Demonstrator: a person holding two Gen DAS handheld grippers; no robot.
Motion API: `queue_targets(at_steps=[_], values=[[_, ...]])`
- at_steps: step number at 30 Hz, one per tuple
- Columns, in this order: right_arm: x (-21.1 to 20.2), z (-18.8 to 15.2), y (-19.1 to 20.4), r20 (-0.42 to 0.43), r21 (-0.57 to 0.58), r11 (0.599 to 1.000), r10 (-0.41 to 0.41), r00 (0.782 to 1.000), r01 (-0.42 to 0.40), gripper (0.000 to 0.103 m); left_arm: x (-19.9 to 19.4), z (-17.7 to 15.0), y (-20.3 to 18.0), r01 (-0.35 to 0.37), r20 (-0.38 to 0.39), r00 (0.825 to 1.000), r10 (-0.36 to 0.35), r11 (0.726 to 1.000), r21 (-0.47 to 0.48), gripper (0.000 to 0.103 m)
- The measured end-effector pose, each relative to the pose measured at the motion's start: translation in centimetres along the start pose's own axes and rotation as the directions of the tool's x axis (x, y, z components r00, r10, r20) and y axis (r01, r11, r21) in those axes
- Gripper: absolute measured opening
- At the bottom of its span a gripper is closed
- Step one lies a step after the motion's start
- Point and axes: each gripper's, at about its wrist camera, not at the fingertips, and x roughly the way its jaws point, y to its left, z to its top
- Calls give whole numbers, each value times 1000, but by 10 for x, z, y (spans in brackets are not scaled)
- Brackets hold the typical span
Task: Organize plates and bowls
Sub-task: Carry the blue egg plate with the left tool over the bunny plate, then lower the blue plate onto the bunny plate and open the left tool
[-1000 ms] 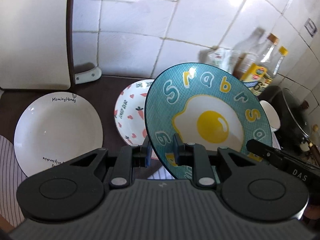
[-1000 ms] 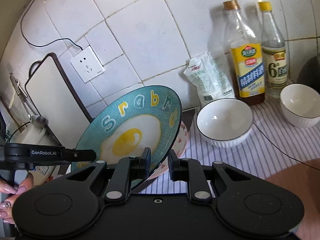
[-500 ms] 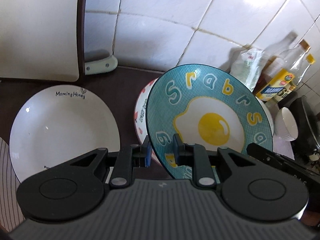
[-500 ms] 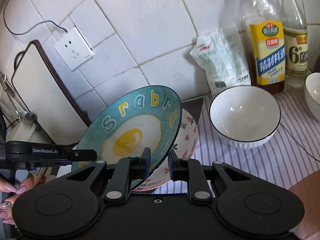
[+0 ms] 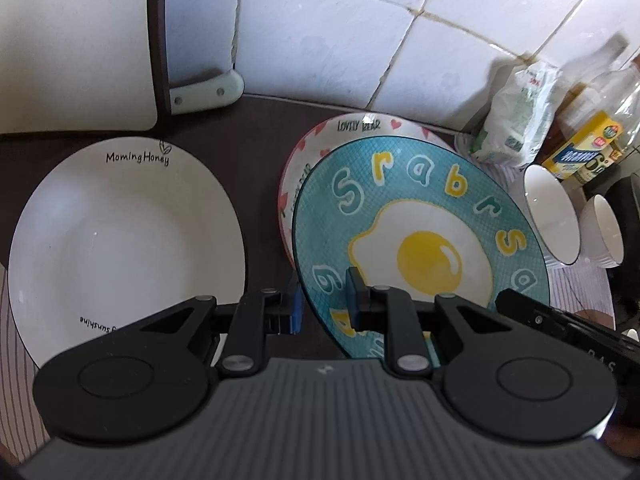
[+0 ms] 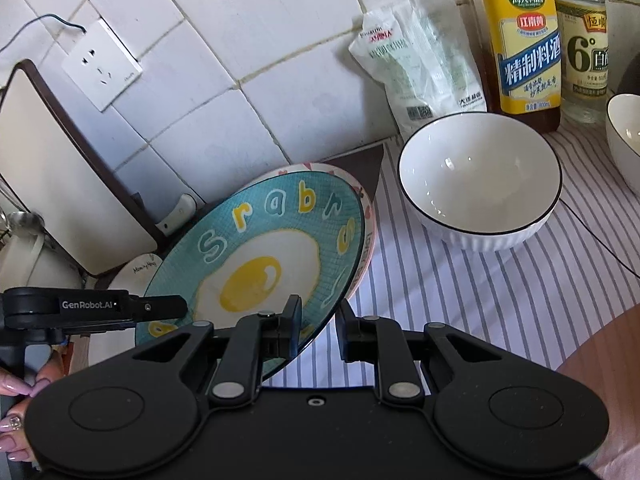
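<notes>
Both grippers grip a teal fried-egg plate point(image 5: 420, 232) by its near rim and hold it just above a heart-pattern plate point(image 5: 352, 128). My left gripper point(image 5: 322, 306) is shut on the rim's left part; my right gripper point(image 6: 318, 322) is shut on its right part. The teal plate also shows in the right wrist view point(image 6: 260, 260), with the heart-pattern plate point(image 6: 368, 220) peeking out beneath. A white "Morning Honey" plate point(image 5: 120, 240) lies to the left. Two white bowls point(image 6: 480, 184) point(image 5: 604, 228) stand on the striped cloth to the right.
A cutting board point(image 5: 72, 40) leans on the tiled wall at back left. A bag point(image 6: 412, 64) and two bottles point(image 6: 520, 48) point(image 6: 584, 40) stand at back right. A wall socket point(image 6: 102, 64) is above. The striped cloth point(image 6: 500, 300) covers the right counter.
Both grippers have lowered the teal plate down and forward, over the heart-pattern plate. The bowls and bottles look nearer.
</notes>
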Motion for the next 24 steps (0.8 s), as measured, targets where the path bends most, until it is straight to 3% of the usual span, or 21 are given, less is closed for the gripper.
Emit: queue_targets(at_steps=[7,15,24], values=[[9,3,9,-35,-18,999,-42,999,41,23,0,5,-7,-62,11,998,62,998,16,19],[16,6,11,-72,-36,996,-78,994,76,25,8,9,-10,-88,-32,996,87,996,0,20],[23,6,25,-76,-142,979,-157,985,145,32,14,10,-16,-138,-32,990,138,990,-1,21]])
